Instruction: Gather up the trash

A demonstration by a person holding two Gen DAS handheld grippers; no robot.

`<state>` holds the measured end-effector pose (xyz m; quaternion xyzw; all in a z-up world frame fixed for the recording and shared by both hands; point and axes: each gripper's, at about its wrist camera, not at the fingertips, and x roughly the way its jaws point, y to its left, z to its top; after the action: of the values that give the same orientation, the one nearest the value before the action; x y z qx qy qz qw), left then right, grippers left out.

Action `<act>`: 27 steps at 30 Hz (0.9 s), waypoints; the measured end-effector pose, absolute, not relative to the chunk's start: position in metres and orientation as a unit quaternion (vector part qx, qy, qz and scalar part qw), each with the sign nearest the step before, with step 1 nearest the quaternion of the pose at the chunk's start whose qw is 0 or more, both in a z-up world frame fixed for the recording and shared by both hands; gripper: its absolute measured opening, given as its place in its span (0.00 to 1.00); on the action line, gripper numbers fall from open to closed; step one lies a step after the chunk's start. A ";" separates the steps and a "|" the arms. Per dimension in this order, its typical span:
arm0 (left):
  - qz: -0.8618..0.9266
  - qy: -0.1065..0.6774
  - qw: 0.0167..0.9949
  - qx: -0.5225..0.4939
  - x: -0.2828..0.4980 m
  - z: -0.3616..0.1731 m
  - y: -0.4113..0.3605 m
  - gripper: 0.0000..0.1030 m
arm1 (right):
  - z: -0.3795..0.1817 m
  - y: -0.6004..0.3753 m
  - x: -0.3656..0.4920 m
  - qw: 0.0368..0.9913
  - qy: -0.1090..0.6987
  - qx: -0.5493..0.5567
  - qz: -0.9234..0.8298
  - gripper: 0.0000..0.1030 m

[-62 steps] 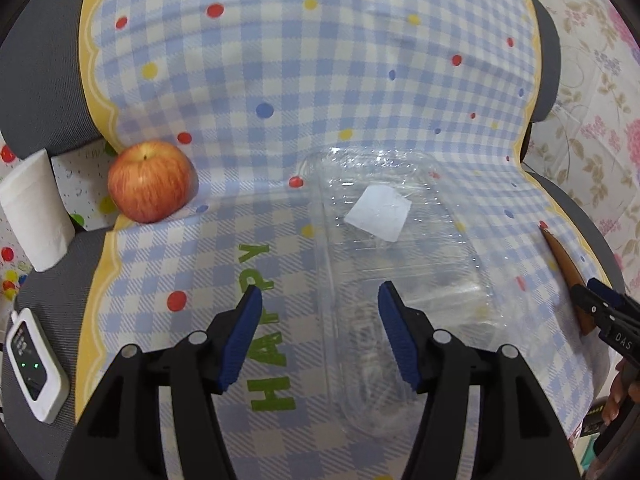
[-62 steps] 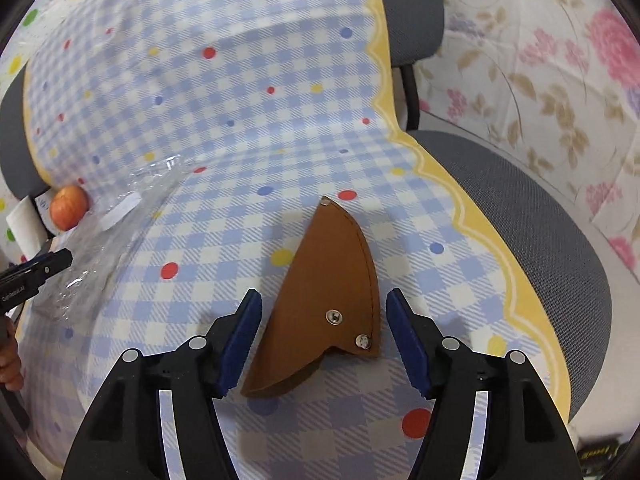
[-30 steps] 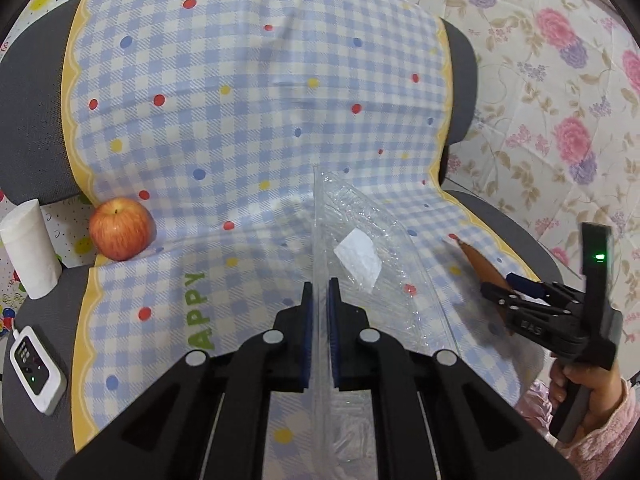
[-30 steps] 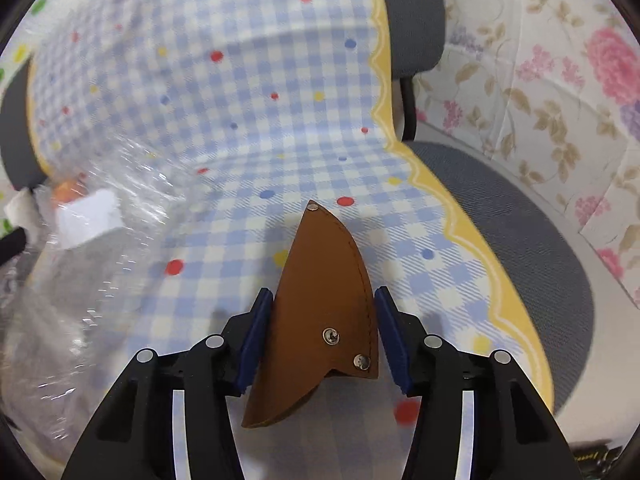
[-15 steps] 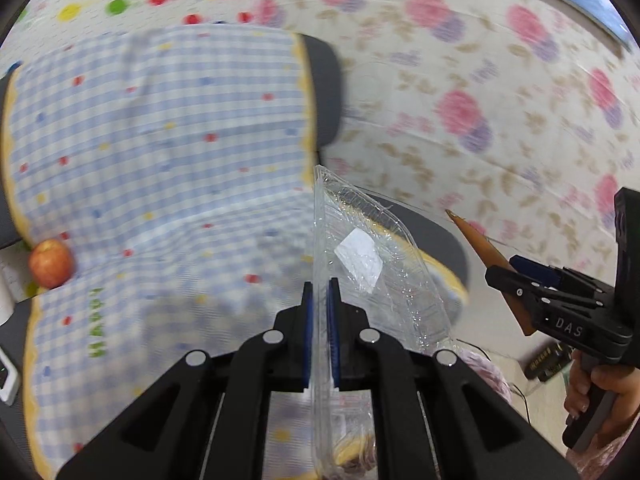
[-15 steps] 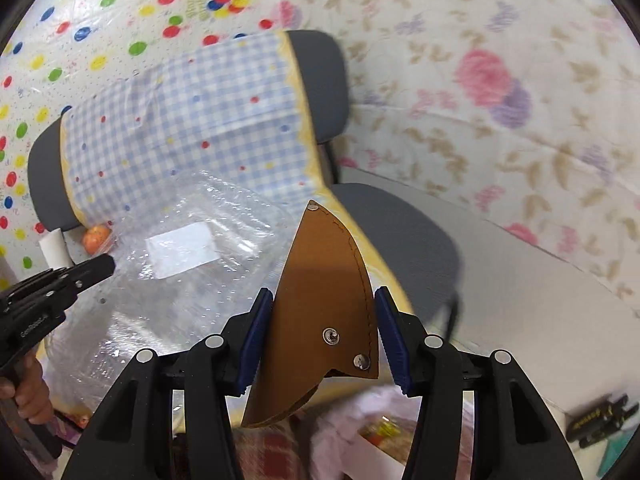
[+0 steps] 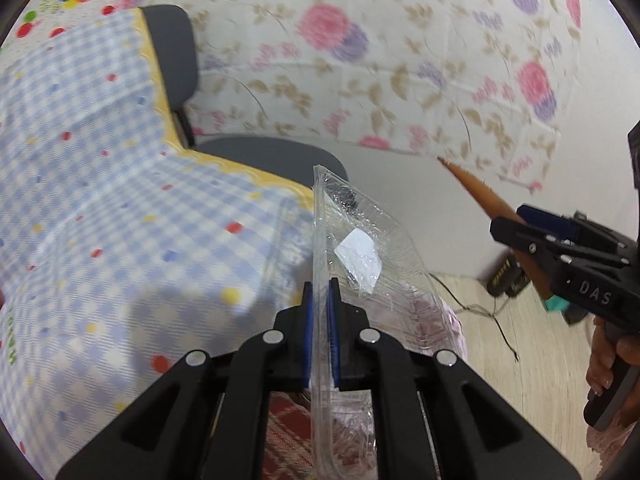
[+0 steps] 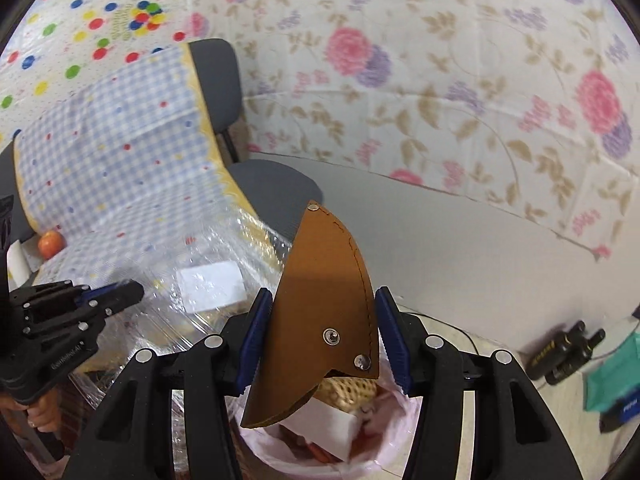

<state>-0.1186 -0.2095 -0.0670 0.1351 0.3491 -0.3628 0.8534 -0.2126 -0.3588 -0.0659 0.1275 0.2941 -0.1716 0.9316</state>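
Flowered wall behind, pink-lined bin [image 8: 304, 446] right below; right tool [image 8: 320, 336] pinching brown leather sheath [image 8: 324, 312] over it, left tool [image 7: 320, 320] clamped on clear plastic tray [image 7: 360, 256] just left – wide tray likely to catch rim, tip out

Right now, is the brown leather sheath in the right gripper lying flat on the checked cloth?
No, the brown leather sheath is held up in the right gripper above a pink-lined trash bin.

Clear glossy plastic container [image 7: 372, 248]; matt brown leather sheath [image 8: 324, 300].
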 end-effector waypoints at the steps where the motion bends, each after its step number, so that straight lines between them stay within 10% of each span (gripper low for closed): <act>1: -0.364 0.353 0.851 0.138 -0.119 -0.070 -0.212 0.05 | -0.069 -0.362 -0.214 0.930 0.297 0.133 -0.172 0.53; 3: -0.369 0.367 0.841 0.150 -0.117 -0.081 -0.223 0.07 | -0.077 -0.370 -0.212 0.926 0.303 0.141 -0.175 0.54; 6: -0.360 0.370 0.841 0.163 -0.114 -0.089 -0.232 0.44 | -0.089 -0.379 -0.207 0.920 0.314 0.146 -0.186 0.63; 15: -0.338 0.349 0.867 0.108 -0.097 -0.060 -0.189 0.51 | -0.091 -0.379 -0.205 0.919 0.321 0.151 -0.170 0.63; 27: -0.261 0.324 0.906 0.083 -0.088 -0.025 -0.128 0.86 | -0.036 -0.324 -0.189 0.942 0.299 0.103 -0.109 0.81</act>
<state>-0.0884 -0.1280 -0.0253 0.0833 0.3236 -0.2613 0.9056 -0.1895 -0.3239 -0.0359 0.1030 0.2994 -0.1090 0.9423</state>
